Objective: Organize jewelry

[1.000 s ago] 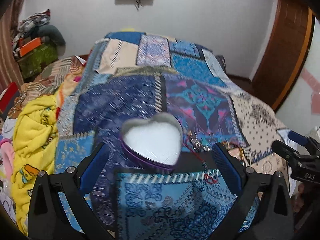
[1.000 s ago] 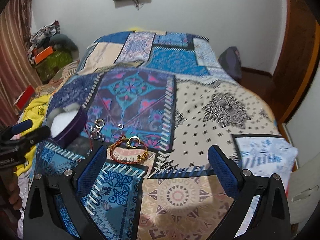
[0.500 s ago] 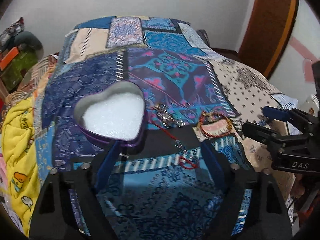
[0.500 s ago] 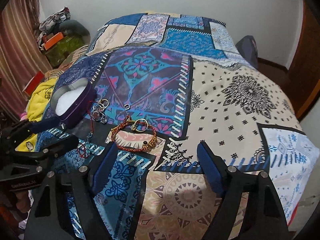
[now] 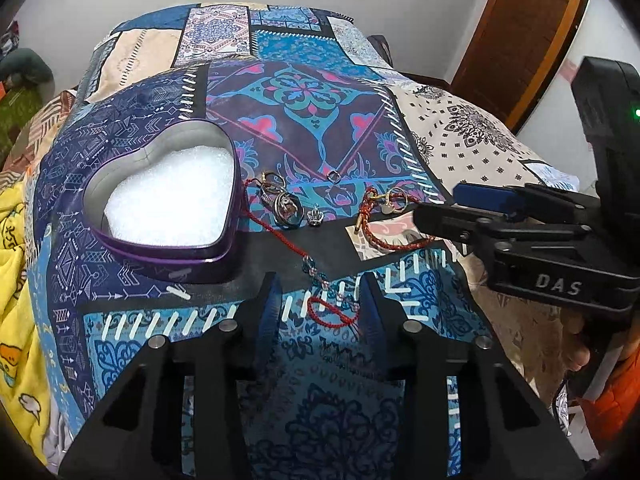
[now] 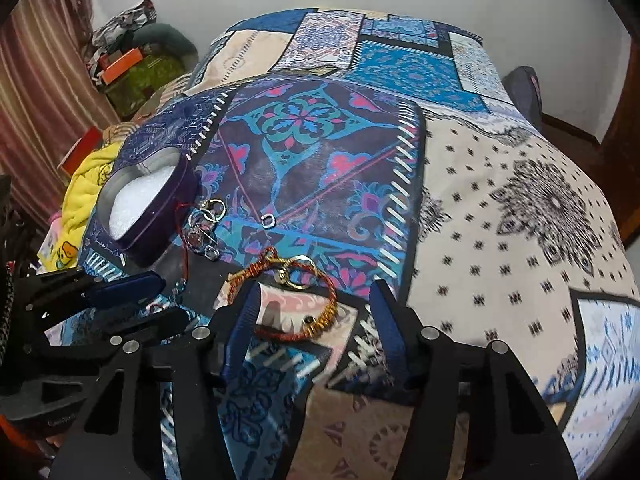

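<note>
An open purple heart-shaped tin (image 5: 132,240) (image 6: 160,216) with white foam inside lies on the patchwork bedspread. Right of it lie a clump of silver rings (image 5: 282,204) (image 6: 202,226), a small lone ring (image 5: 333,177) (image 6: 267,221), a red-and-gold braided bracelet (image 5: 390,242) (image 6: 320,320) with a gold ring (image 6: 298,276), and a red cord necklace with beads (image 5: 328,300). My left gripper (image 5: 320,312) is open, its fingers either side of the red cord's loop. My right gripper (image 6: 314,322) is open around the braided bracelet.
The patchwork bedspread (image 6: 500,200) covers the whole bed. A yellow blanket (image 5: 16,264) hangs at the left edge. Boxes and clutter (image 6: 132,64) stand by the wall at back left. A wooden door (image 5: 528,32) is at right.
Both grippers have moved forward and down toward the jewelry and their jaws have narrowed. The left now straddles the red cord, the right the braided bracelet.
</note>
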A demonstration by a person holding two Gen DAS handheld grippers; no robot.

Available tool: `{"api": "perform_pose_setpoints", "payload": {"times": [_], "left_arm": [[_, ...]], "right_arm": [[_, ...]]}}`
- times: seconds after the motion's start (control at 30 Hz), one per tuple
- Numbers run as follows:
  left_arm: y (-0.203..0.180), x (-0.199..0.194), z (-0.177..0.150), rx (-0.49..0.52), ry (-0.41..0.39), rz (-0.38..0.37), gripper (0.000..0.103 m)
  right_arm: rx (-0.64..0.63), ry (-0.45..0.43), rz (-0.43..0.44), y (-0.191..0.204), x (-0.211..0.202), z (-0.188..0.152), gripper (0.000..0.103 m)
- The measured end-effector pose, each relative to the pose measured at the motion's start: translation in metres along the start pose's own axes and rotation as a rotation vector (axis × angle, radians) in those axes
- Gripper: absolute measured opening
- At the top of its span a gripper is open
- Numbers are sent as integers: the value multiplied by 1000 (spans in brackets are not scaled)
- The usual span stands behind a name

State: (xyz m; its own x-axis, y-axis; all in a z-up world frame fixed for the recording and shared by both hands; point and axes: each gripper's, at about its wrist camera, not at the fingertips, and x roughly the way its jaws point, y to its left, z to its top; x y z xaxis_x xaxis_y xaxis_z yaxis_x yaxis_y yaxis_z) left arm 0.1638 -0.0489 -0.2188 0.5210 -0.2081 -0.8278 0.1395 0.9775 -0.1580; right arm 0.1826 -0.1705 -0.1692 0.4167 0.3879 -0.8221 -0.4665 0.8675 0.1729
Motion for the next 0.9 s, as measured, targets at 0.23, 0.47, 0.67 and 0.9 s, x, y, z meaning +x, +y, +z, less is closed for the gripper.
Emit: {"api": "perform_pose_setpoints", "payload": {"times": [0.23, 0.47, 0.67, 0.9], "left_arm": [[6, 5, 3, -17, -6, -7, 25], [12, 6, 3, -32, -12, -7, 8], [13, 2, 3, -48, -16, -15, 6], [8, -20, 8, -41, -76, -6, 6]], "right_arm": [[-19, 39, 17, 3, 15, 5, 41], [-10, 49, 5, 0, 19, 6, 24], [1, 27, -6, -2, 8, 9, 24], [5, -34, -24, 2, -19, 13, 24]]}}
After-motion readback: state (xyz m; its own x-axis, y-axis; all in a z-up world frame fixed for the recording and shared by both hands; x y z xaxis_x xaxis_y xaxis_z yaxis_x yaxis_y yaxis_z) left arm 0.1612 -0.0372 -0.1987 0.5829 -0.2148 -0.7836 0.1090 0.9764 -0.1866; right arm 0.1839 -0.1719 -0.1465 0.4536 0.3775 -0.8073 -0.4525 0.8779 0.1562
